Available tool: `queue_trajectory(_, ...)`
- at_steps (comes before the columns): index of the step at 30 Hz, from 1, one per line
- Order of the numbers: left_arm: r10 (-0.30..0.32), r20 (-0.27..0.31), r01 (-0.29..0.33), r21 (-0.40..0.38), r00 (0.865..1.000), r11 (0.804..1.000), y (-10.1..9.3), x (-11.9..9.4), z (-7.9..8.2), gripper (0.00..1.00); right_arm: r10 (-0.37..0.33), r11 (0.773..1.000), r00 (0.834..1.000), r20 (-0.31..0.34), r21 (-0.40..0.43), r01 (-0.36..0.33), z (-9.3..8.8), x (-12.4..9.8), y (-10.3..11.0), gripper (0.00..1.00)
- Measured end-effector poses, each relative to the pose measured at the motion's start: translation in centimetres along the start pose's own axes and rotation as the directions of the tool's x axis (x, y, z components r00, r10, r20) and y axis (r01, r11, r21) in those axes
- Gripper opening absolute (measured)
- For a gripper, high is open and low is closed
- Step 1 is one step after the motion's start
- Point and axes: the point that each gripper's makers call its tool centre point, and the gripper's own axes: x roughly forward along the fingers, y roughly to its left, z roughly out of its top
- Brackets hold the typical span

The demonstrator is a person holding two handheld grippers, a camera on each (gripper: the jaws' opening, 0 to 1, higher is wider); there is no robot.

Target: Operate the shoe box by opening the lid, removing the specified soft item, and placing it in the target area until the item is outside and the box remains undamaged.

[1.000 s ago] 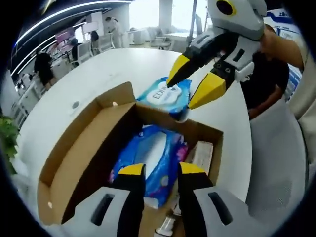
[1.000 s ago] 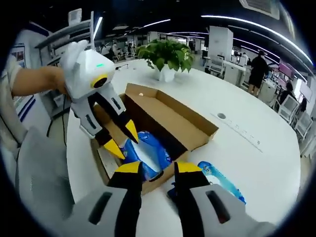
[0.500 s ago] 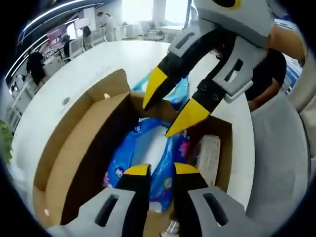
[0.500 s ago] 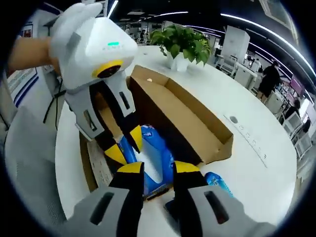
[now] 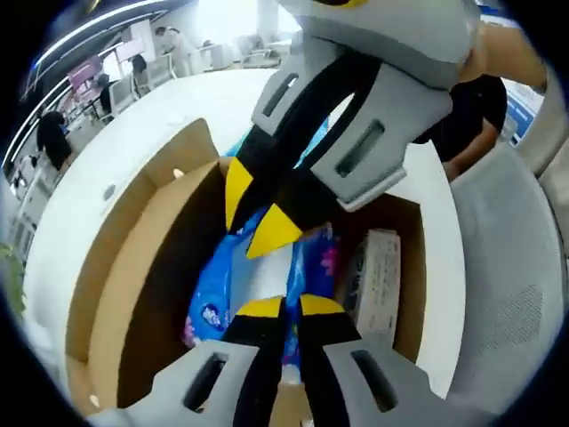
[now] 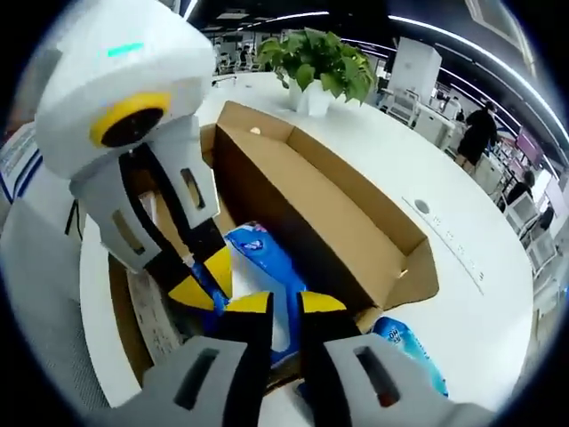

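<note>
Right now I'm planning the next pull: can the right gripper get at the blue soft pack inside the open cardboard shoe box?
Probably yes. The cardboard shoe box stands open with its lid folded back, and the right gripper already hangs just above the blue soft pack. The left gripper crowds the same spot, so it may get in the way.

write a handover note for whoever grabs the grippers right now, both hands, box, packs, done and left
Left gripper: jaws nearly closed, tips down in the open shoe box over the blue pack; cannot tell if it grips.
Right gripper: jaws nearly closed, tips at the same pack inside the box; grip unclear.
Done: lid open and folded back. A second blue pack lies outside on the white table.
Left: lift the blue pack out, place it in the target area. A white carton sits beside it in the box.
</note>
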Motion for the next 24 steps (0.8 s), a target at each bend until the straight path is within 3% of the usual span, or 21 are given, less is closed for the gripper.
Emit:
queue_trajectory(5, 0.002, 0.015, -0.002, -0.036, 1.000, 0.999, 0.1, -0.1, 0.0, 0.00, -0.020, 1.000, 1.000, -0.020, -0.019, 0.020, -0.2, 0.7, -0.4, 0.00)
queue_trajectory(15, 0.035, 0.059, -0.028, -0.108, 0.998, 0.994, 0.4, -1.1, 0.3, 0.00, -0.013, 1.000, 1.000, 0.004, -0.016, 0.013, 0.5, 0.1, -0.2, 0.00)
queue_trajectory(24, 0.049, 0.090, -0.039, -0.105, 0.995, 0.994, 0.0, -2.5, 0.9, 0.00, -0.008, 0.999, 0.999, 0.039, -0.036, 0.010, 2.1, -1.2, 0.0, 0.00)
